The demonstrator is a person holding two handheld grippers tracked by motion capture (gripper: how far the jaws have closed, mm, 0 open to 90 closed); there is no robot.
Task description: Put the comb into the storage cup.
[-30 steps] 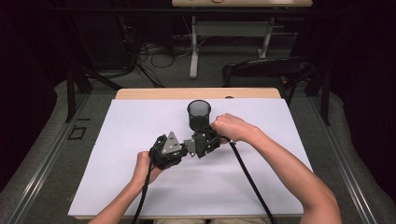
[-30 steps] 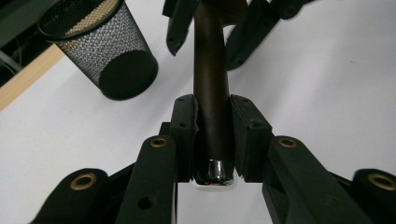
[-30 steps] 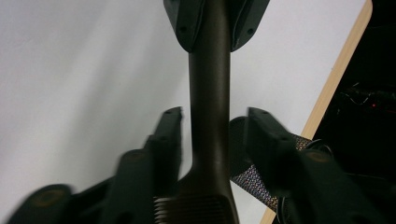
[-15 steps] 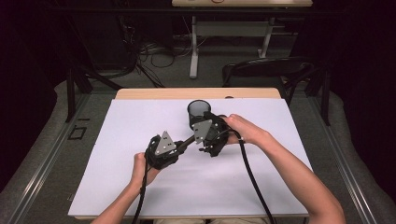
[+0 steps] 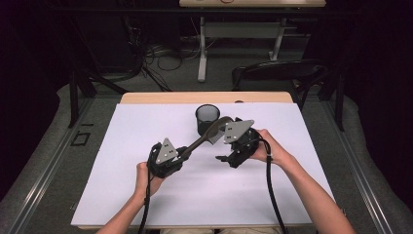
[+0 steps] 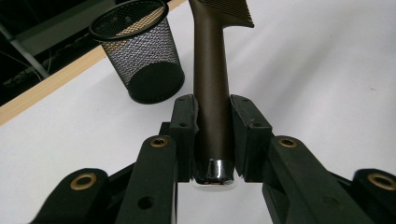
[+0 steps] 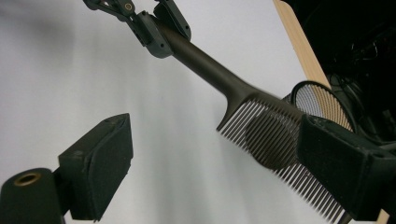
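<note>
The left gripper [image 6: 212,140] pinches the comb [image 5: 204,136] by its handle end, long axis slanting toward the mesh cup [image 5: 207,118], toothed end just beside it, while the right gripper [image 5: 233,151], jaws just spread, sits free

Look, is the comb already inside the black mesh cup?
No, the comb is clamped by its handle in the left gripper, outside the mesh cup.

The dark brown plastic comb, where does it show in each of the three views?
High view: dark brown plastic comb at centre, slanting from the left gripper toward the cup.
Left gripper view: centre, handle clamped.
Right gripper view: diagonal, teeth lower right.
Shared landmark: black mesh cup.
</note>
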